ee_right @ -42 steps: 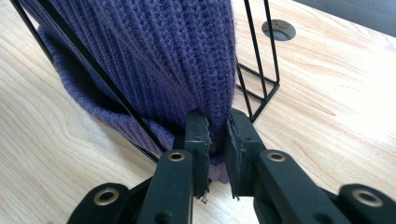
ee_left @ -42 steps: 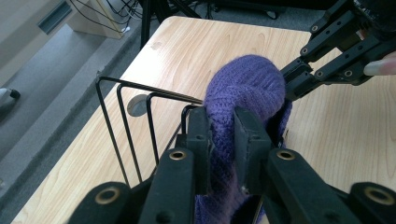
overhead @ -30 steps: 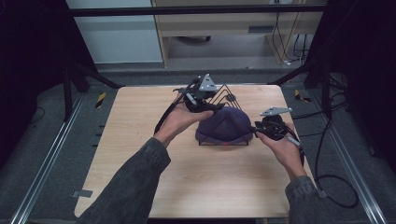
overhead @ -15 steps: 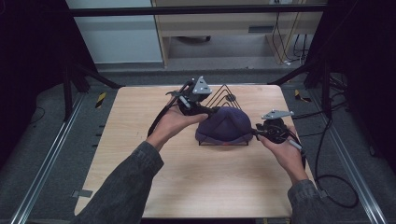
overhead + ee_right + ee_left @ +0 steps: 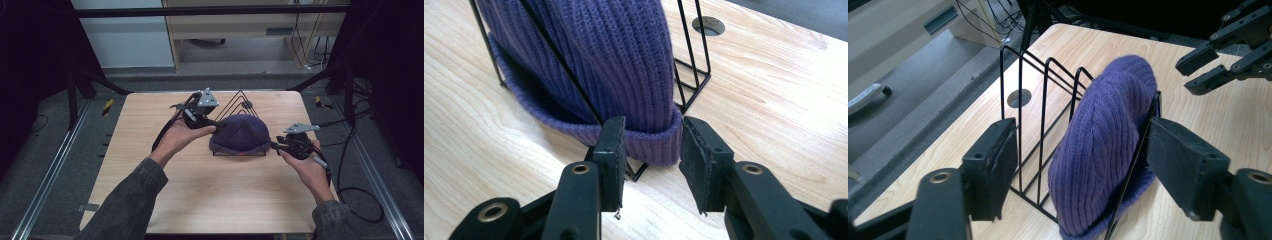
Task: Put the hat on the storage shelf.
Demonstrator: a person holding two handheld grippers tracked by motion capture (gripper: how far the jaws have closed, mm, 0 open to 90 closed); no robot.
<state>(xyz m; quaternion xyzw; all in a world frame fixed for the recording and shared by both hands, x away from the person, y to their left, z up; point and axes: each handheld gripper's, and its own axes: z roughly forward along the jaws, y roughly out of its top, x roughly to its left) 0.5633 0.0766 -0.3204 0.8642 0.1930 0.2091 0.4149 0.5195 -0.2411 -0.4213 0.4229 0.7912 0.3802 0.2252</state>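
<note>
Purple beanie [image 5: 241, 132] sits draped over wire rack [image 5: 239, 101], mid-bench [image 5: 150, 190]. My left claw [image 5: 1078, 165] has just been opening, pads clear of the knit. Right claw [image 5: 651, 150] pinches the hem. Left: tidy the fit, release the hem.

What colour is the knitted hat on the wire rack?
Purple; the hat shows best in the left gripper view, slotted in the black wire rack.

Purple beanie [image 5: 241, 133] sits over wire rack [image 5: 239, 101] — both grippers seemingly alongside.
</note>
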